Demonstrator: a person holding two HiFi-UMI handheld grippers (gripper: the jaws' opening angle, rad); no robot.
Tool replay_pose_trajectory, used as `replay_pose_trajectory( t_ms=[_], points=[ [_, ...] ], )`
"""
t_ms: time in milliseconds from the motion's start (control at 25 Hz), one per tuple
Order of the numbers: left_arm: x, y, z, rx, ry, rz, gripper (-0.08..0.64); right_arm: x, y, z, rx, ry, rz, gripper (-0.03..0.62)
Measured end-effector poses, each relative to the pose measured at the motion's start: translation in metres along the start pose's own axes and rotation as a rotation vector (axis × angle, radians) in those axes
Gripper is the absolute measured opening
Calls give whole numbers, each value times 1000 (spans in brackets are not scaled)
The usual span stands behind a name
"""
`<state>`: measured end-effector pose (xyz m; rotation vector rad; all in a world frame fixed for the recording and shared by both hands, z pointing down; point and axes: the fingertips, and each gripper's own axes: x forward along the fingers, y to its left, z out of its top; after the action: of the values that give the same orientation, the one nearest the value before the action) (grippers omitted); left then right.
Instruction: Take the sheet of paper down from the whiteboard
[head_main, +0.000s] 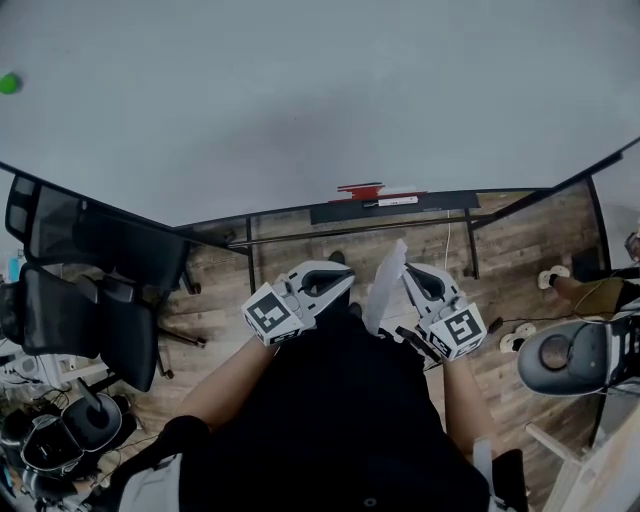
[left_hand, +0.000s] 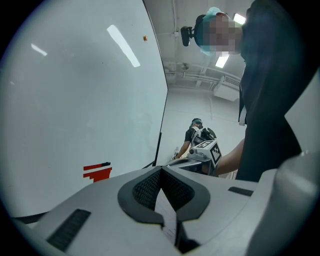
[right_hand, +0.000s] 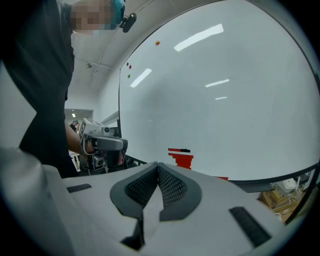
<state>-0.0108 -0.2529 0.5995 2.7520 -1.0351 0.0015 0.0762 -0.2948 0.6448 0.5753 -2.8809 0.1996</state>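
- One whiteboard (head_main: 300, 100) fills the far side of my head view; its face is bare where I look, with no paper on it.
- One black mesh office chair (head_main: 95, 290) stands at the left on the wooden floor (head_main: 520, 250); I cannot tell whether a second is behind it.
- One dark tray (head_main: 445, 200) runs along the whiteboard's bottom edge.
- Two grippers, both near, in front of my operator's dark torso: the left gripper (head_main: 342, 286) and the right gripper (head_main: 408, 276) point toward each other, close together.
- Each gripper view shows its jaws pressed together on a thin white edge, so both are clamped on the paper.
- One sheet of paper (head_main: 385, 288) is off the board. It stands on edge between the two grippers, curled, well short of the tray.
- One small stack of red items (head_main: 360, 189) lies on the tray; I cannot count them.
- One green magnet (head_main: 8, 84) sits far left on the board, and one orange magnet (right_hand: 157, 43) higher up.
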Motion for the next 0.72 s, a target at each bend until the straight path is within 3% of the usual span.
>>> replay_pose_trajectory(
  t_ms=[720],
  points=[
    [7, -20, -9, -48, 6, -44, 12, 4, 10, 0, -10, -11, 11, 17]
  ],
)
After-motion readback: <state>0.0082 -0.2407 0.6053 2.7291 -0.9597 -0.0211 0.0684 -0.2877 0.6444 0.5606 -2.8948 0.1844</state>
